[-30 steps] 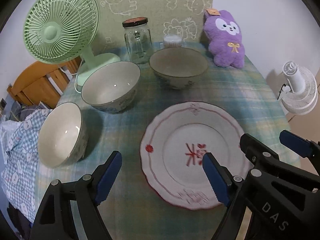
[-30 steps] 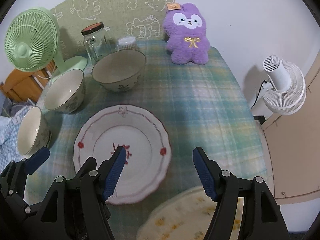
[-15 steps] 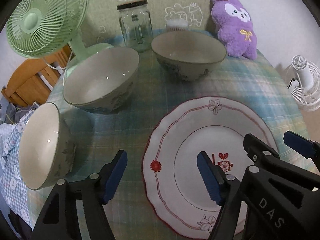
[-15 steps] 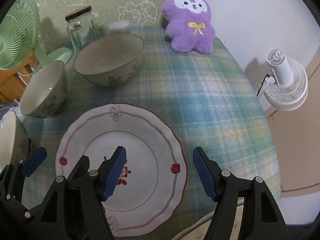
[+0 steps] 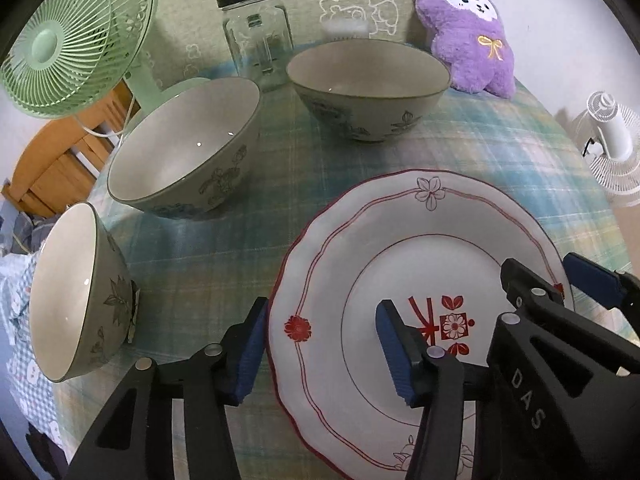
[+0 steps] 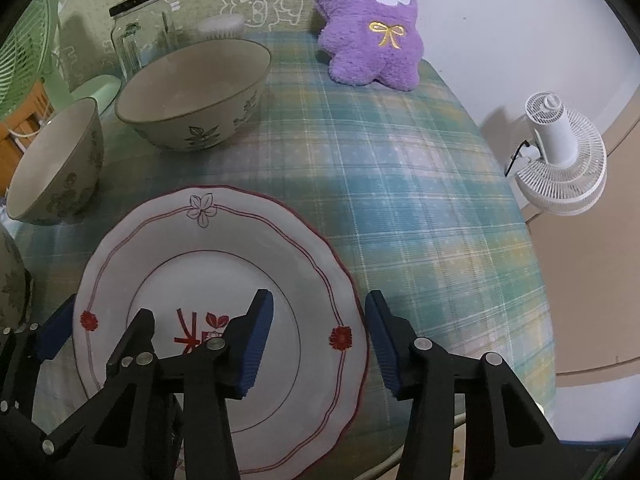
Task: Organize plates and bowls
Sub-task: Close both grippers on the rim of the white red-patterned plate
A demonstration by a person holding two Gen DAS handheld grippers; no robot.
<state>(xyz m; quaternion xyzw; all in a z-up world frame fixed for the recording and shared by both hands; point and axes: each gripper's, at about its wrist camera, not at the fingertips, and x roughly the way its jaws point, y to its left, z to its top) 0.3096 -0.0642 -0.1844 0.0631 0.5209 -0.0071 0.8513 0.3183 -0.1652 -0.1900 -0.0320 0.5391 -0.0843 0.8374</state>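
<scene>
A white plate (image 5: 440, 236) with red trim and a red flower motif lies flat on the plaid tablecloth. My left gripper (image 5: 320, 350) straddles its left rim; the jaws are closing, and the blue pads do not press on it. My right gripper (image 6: 318, 344) straddles the plate's (image 6: 200, 264) right rim in the same way, its jaws also closing without contact. Three grey-green floral bowls stand upright: one at the back (image 5: 368, 84), one in the middle left (image 5: 184, 148), one at the near left (image 5: 72, 292).
Along the back stand a green fan (image 5: 76, 36), a glass jar (image 5: 260, 32) and a purple plush toy (image 6: 372, 28). A white fan (image 6: 560, 160) sits off the table's right edge. The plaid cloth (image 6: 420, 200) to the plate's right is bare. A wooden chair (image 5: 52, 160) is at the left.
Both grippers have sunk toward the plate, which now looms larger. Both pairs of jaws have narrowed, each around one side of the plate's rim.
</scene>
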